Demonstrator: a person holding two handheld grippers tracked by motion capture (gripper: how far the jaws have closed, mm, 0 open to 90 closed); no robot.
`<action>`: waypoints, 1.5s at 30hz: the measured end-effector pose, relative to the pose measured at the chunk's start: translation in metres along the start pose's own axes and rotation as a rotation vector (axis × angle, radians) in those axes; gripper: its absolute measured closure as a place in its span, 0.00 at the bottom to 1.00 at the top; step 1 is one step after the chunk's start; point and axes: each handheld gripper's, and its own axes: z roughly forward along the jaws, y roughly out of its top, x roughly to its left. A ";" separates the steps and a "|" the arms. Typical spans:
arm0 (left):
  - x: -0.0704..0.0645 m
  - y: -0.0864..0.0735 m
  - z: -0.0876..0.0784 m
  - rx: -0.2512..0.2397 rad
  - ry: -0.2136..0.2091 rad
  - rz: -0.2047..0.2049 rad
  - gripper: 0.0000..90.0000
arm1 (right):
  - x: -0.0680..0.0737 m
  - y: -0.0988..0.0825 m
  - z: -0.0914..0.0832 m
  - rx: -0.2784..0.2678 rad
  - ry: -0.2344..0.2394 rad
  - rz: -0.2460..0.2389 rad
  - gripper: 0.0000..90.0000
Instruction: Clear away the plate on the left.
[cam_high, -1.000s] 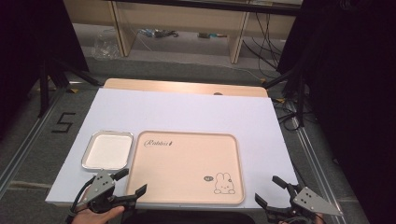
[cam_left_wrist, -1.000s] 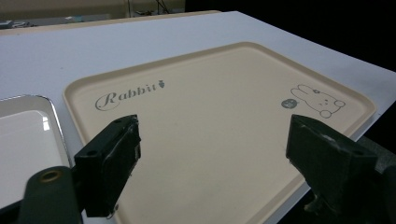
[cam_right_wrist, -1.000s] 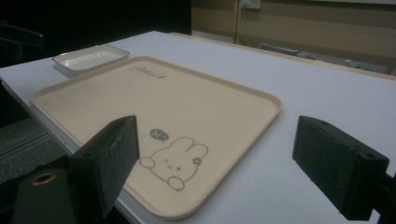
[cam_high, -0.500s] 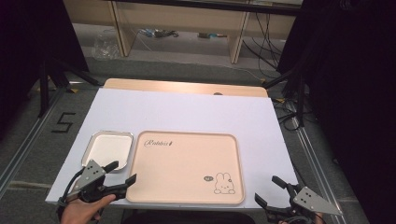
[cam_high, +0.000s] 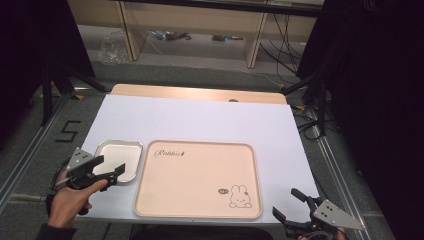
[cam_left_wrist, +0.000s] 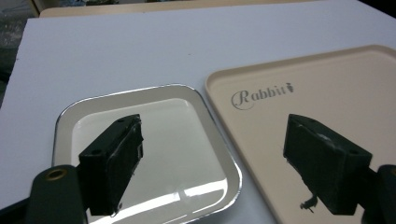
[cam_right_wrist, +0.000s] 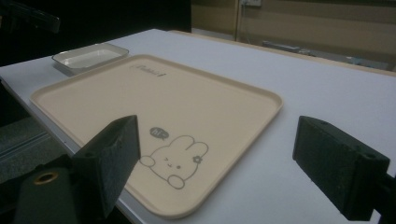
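A lab-like recording room: dark curtains (cam_high: 30, 60) at both sides, loose cables (cam_high: 280, 45) at the upper centre, and a white-covered tabletop (cam_high: 200, 120) mid-frame.

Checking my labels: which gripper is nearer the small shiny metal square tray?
Left. The left gripper hovers over the small metal tray; the right gripper sits beyond the beige tray.

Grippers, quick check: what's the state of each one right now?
Left gripper: open, holding nothing, over the near edge of the small metal tray.
Right gripper: open, holding nothing, by the near right corner of the beige tray.
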 end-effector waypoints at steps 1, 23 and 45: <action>0.003 0.001 0.002 0.008 0.015 -0.012 0.22 | 0.003 -0.001 0.002 -0.014 0.018 0.038 0.17; 0.085 0.005 0.040 0.222 0.070 -0.088 0.34 | 0.000 -0.001 0.002 -0.015 0.010 0.010 0.19; 0.114 -0.006 0.059 0.351 0.070 -0.257 0.82 | -0.001 -0.001 0.003 -0.035 0.008 0.009 0.21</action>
